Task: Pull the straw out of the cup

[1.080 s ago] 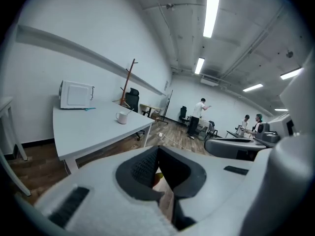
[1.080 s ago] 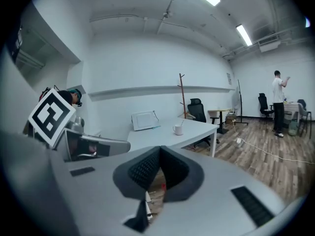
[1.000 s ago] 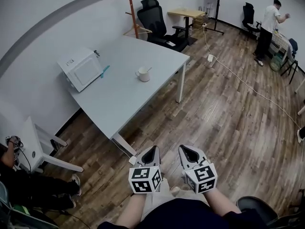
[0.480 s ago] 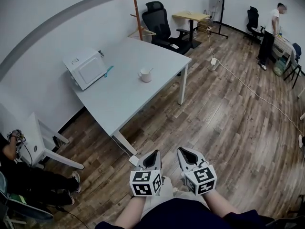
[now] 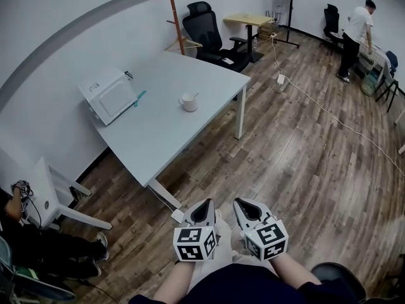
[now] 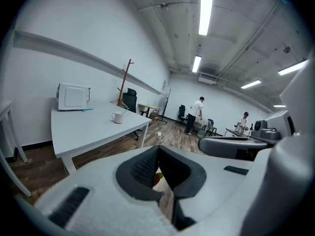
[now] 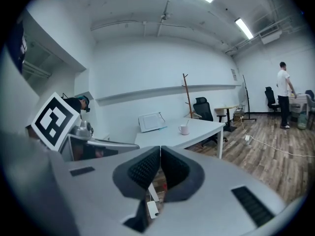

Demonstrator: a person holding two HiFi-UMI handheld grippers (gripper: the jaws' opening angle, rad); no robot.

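A white cup (image 5: 188, 102) with a straw (image 5: 194, 96) leaning out of it stands on the grey table (image 5: 152, 132), far ahead of me. The same cup (image 6: 117, 117) shows small in the left gripper view, and the cup (image 7: 184, 130) also appears in the right gripper view. My left gripper (image 5: 204, 205) and right gripper (image 5: 242, 205) hang side by side near my legs, low in the head view, well short of the table. Both are shut with nothing between their jaws.
A white microwave (image 5: 107, 94) and a teal pen (image 5: 139, 96) lie on the table's far side. A black office chair (image 5: 209, 33) and a coat stand (image 5: 173, 14) sit behind the table. A person (image 5: 354, 37) stands far right. A cable (image 5: 316, 103) crosses the wooden floor.
The head view has swayed slightly, shifting the table a little in frame. Both grippers stay shut in about the same place near my legs.
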